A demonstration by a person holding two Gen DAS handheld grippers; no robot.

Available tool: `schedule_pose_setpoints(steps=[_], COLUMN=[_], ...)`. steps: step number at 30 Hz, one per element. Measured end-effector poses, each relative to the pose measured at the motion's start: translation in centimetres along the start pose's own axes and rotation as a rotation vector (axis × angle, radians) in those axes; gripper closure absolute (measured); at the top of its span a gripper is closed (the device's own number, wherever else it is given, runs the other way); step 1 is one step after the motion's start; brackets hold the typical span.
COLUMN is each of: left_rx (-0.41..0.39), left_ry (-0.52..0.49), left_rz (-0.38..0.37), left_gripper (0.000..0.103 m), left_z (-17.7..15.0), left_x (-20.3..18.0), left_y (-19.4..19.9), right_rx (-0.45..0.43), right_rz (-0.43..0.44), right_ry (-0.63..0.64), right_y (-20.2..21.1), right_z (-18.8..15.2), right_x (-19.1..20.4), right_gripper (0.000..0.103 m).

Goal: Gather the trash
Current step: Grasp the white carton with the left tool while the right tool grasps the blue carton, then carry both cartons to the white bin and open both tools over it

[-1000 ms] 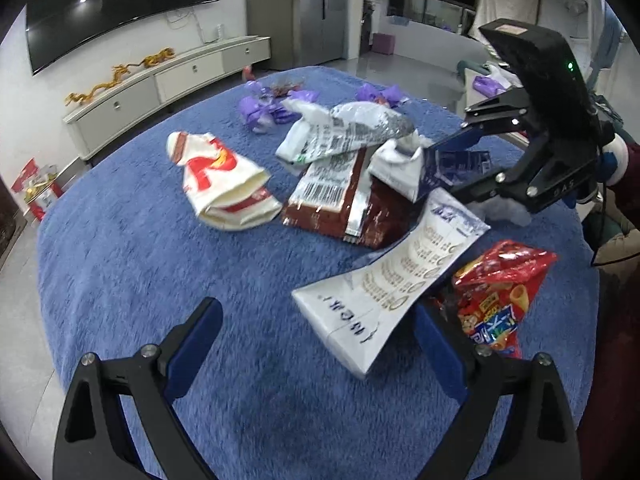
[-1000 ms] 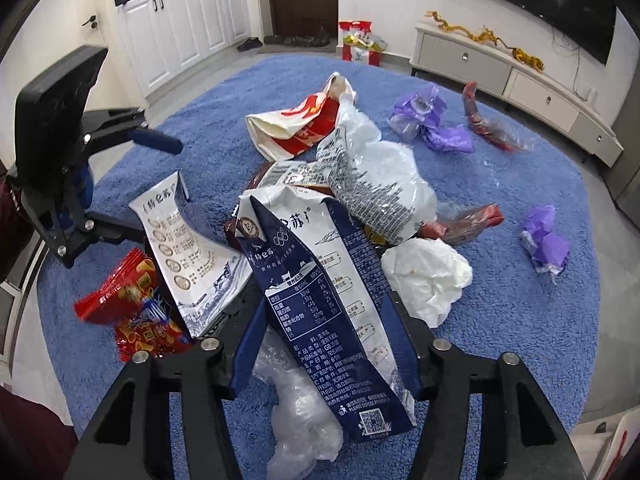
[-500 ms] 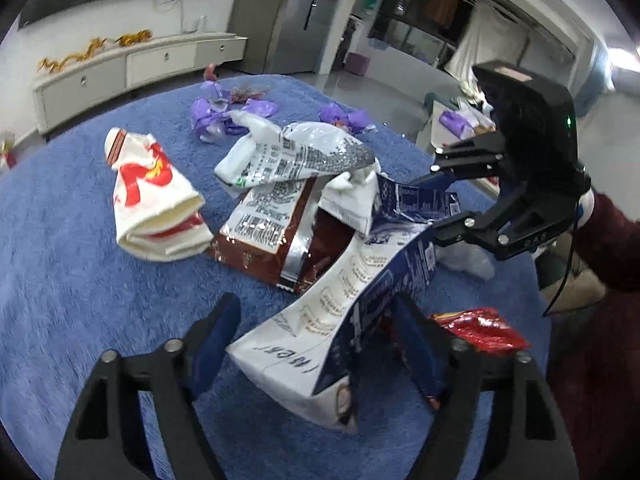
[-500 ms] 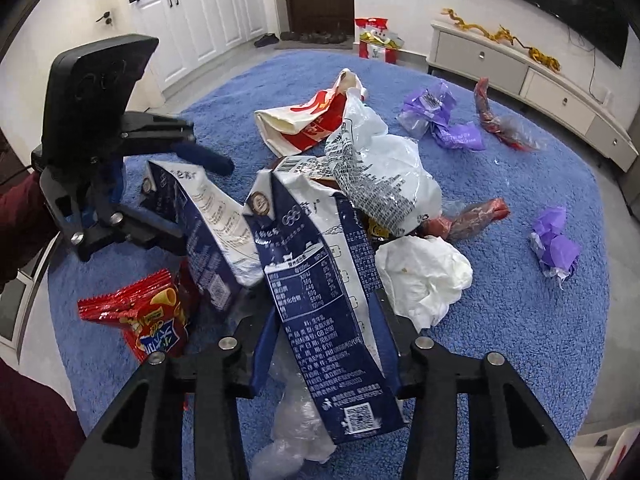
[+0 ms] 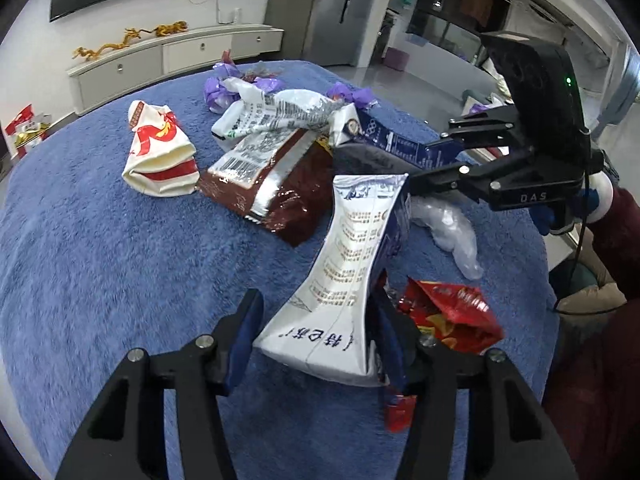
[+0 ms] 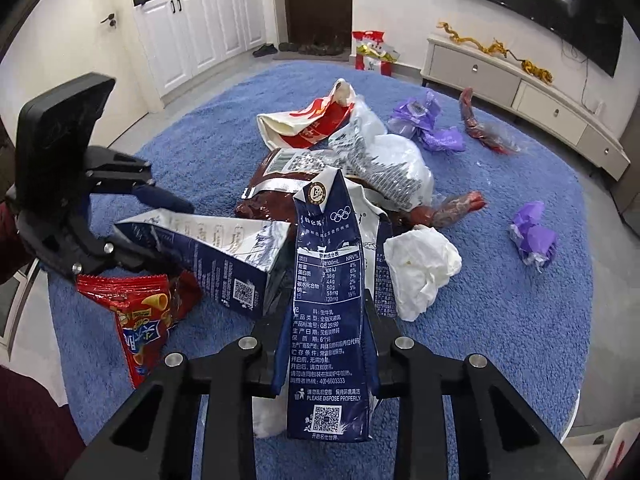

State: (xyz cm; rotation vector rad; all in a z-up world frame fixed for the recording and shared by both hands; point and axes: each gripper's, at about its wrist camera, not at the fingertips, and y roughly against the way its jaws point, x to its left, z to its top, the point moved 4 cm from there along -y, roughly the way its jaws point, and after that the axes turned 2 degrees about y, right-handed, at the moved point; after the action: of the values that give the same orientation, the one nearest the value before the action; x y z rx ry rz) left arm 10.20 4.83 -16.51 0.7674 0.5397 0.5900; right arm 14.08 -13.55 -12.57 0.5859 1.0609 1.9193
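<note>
The round blue rug (image 6: 500, 320) carries the litter; bare pile fills its left side in the left wrist view. Only the right wrist view shows a white crumpled tissue (image 6: 420, 264) and 2 purple wrappers, one of them (image 6: 534, 238) near the rug's edge. The right gripper (image 6: 326, 332) has just been closing and pinches a navy milk carton (image 6: 328, 300), flattened. The left gripper (image 5: 316, 336), also closing, has a second carton (image 5: 344, 280) between its jaws; I cannot tell whether the pads press it. A red snack bag (image 5: 452, 320) lies beside it.
</note>
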Motion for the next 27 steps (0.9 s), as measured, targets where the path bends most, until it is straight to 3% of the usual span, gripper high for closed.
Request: schedule_pose_setpoints(steps=[13,21,27], left_rx=[-0.128,-0.174,-0.172], left_ry=[0.271,0.265,0.209], left_rz=[0.064,0.129,0.077], left_gripper=[0.051,0.051,0.051], left_z=[-0.7,3.1,9.2], left_x=[1.2,-1.4,-6.6], left_y=[5.1,7.5,4.8], right_rx=[-0.165,-0.255,-0.319], right_rz=[0.026,0.025,-0.043], right_ry=[-0.117,-0.191,-0.290], right_y=[6.2,9.0,12.9], right_z=[-1.7,-3.6,-7.3], right_x=[-1.5,-3.4,-7.9], right_gripper=[0.073,0.073,0.073])
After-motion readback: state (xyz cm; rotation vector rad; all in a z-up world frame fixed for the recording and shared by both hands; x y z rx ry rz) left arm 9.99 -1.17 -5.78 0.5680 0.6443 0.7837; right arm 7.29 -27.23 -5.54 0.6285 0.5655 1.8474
